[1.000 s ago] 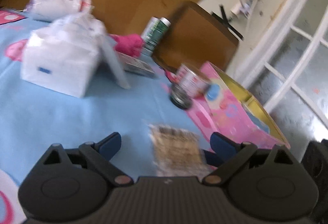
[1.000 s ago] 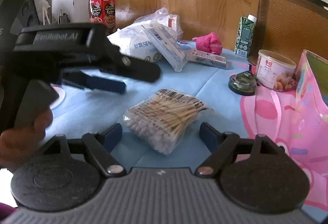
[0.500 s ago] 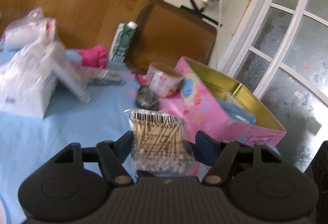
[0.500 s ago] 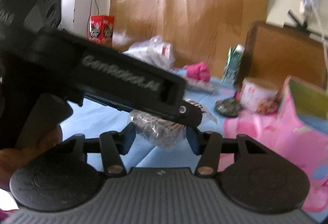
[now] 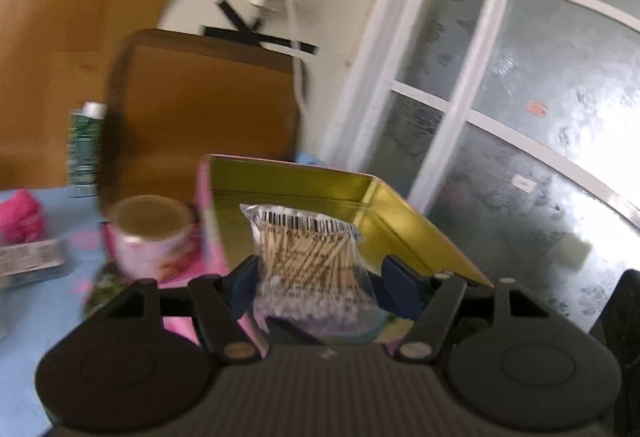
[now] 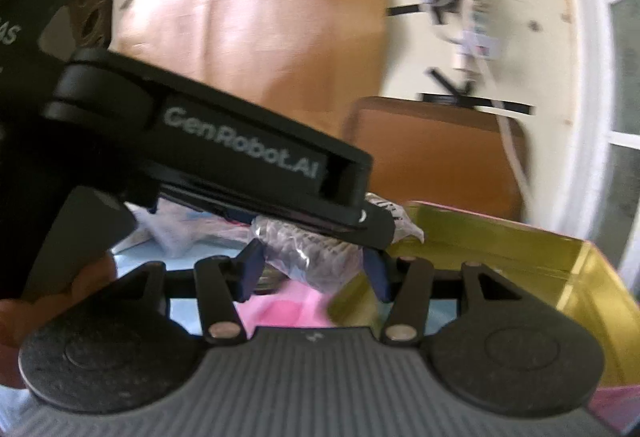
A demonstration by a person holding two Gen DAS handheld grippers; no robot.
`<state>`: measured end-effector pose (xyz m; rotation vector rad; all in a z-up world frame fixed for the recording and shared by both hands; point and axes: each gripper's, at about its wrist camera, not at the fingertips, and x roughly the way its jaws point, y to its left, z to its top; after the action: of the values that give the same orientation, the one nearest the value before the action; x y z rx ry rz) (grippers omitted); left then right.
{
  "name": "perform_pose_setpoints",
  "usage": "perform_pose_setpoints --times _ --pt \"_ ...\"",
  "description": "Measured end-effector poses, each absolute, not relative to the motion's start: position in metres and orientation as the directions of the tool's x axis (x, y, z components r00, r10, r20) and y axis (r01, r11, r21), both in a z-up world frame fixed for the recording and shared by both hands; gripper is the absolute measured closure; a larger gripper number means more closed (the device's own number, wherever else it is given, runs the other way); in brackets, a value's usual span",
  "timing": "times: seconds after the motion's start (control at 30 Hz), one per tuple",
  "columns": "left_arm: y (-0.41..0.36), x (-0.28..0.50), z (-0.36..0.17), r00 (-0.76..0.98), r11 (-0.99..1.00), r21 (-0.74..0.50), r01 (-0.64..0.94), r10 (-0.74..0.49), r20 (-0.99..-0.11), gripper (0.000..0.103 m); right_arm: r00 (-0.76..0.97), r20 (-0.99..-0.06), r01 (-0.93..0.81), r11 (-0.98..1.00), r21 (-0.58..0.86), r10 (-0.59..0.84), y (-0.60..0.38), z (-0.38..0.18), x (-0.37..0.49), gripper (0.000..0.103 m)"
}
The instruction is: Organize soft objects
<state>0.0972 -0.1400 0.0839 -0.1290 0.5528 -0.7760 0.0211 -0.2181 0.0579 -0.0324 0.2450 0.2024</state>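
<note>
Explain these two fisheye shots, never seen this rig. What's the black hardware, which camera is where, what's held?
No robot arm here: a person carries a handheld two-finger gripper in each hand, and each gripper has a fisheye camera looking forward along its fingers.

The left wrist view shows the left gripper, its blue pads closed on a clear bag of cotton swabs.

The right wrist view shows the right gripper squeezing the same bag from its side. The big black bar crossing that picture is the left gripper's body.

Both sets of jaws have just closed on the bag, which is held in the air in front of an open pink tin with a gold inside.

On the blue tablecloth to the left: a round can, a green carton and something pink and fluffy.
</note>
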Motion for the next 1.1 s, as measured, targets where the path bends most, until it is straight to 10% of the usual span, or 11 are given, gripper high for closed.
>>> perform_pose_setpoints --times 0.23,0.33,0.7,1.1 --pt "-0.176 0.115 0.075 0.58 0.733 -0.314 0.604 -0.674 -0.458 0.023 0.958 -0.286 0.011 0.999 -0.05 -0.024 -0.274 0.049 0.035 0.044" --pt "-0.168 0.114 0.069 0.585 0.744 -0.316 0.588 -0.662 -0.469 0.021 0.937 -0.312 0.136 0.987 -0.091 -0.158 -0.301 0.039 0.042 0.027" --pt "-0.09 0.08 0.062 0.695 0.803 -0.251 0.54 -0.594 -0.406 0.016 0.971 -0.216 0.122 0.989 0.08 -0.102 -0.293 0.047 0.02 0.024" --pt "0.037 0.053 0.032 0.846 0.922 -0.147 0.359 -0.388 -0.367 0.015 0.964 -0.205 -0.153 0.983 0.101 0.171 -0.162 0.033 0.006 0.052"
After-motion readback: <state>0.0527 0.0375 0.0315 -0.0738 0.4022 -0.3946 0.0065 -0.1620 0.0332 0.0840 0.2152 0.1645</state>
